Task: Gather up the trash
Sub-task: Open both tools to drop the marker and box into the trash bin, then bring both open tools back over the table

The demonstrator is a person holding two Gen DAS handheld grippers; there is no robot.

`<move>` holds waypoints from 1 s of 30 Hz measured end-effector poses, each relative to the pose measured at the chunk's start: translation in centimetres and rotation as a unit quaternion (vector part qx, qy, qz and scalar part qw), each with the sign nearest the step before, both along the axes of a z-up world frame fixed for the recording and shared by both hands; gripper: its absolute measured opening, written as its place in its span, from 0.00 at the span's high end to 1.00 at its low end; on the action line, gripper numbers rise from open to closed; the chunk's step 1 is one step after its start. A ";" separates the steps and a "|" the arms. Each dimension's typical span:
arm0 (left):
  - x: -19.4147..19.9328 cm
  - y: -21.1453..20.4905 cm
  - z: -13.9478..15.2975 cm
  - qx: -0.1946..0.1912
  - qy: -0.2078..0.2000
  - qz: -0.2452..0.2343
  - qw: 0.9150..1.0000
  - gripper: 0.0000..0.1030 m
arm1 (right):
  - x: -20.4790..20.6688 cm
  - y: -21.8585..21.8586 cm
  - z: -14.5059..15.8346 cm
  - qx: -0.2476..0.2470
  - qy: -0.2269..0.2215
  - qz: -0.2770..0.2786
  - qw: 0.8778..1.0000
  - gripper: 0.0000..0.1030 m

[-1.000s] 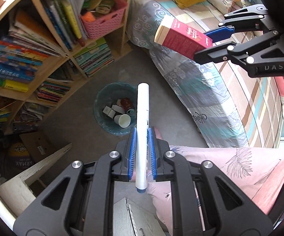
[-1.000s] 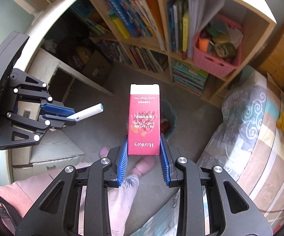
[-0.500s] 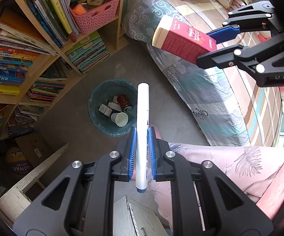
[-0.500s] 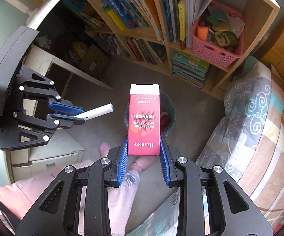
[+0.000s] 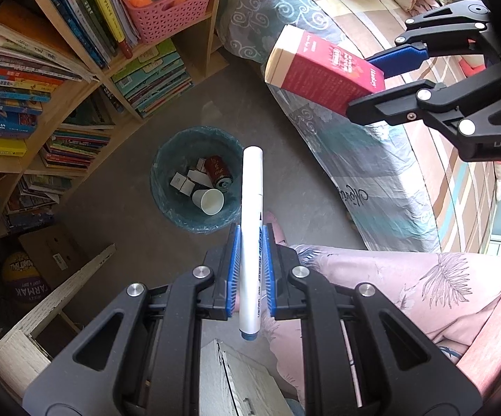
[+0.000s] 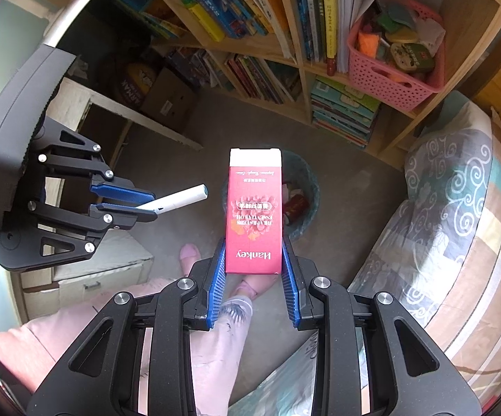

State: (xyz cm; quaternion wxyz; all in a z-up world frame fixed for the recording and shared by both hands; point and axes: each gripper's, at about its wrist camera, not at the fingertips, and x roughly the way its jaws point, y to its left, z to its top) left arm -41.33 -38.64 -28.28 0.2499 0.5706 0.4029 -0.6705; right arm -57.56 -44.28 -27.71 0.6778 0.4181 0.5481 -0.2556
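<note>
My left gripper (image 5: 250, 232) is shut on a white marker (image 5: 250, 225) that points forward, above and just right of a teal-lined trash bin (image 5: 167, 208) on the floor. The bin holds a paper cup (image 5: 209, 201), a red can (image 5: 217, 171) and small cartons. My right gripper (image 6: 253, 242) is shut on a red and white carton (image 6: 254, 215), held above the floor with the bin (image 6: 306, 187) partly hidden behind it. The carton (image 5: 323, 69) and right gripper (image 5: 378, 79) show at the upper right of the left wrist view. The left gripper (image 6: 146, 202) with the marker (image 6: 177, 202) shows at the left of the right wrist view.
A wooden bookshelf (image 5: 77, 79) full of books, with a pink basket (image 5: 170, 10), stands behind the bin. A bed with a patterned cover (image 5: 371, 159) runs along the right. A cardboard box (image 5: 53, 249) and a white drawer unit (image 6: 101, 267) are at the left. The person's leg (image 5: 389, 287) and foot (image 6: 190, 256) are below.
Both grippers have moved closer to the bin and tilted downward, so the bin sits nearer the marker tip and the carton. Both keep their hold.
</note>
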 end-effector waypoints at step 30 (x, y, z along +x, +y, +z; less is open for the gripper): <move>1.1 -1.1 -0.9 -0.025 -0.049 0.023 0.998 0.37 | -2.1 -1.1 -0.3 0.015 -0.010 -0.027 0.999 0.37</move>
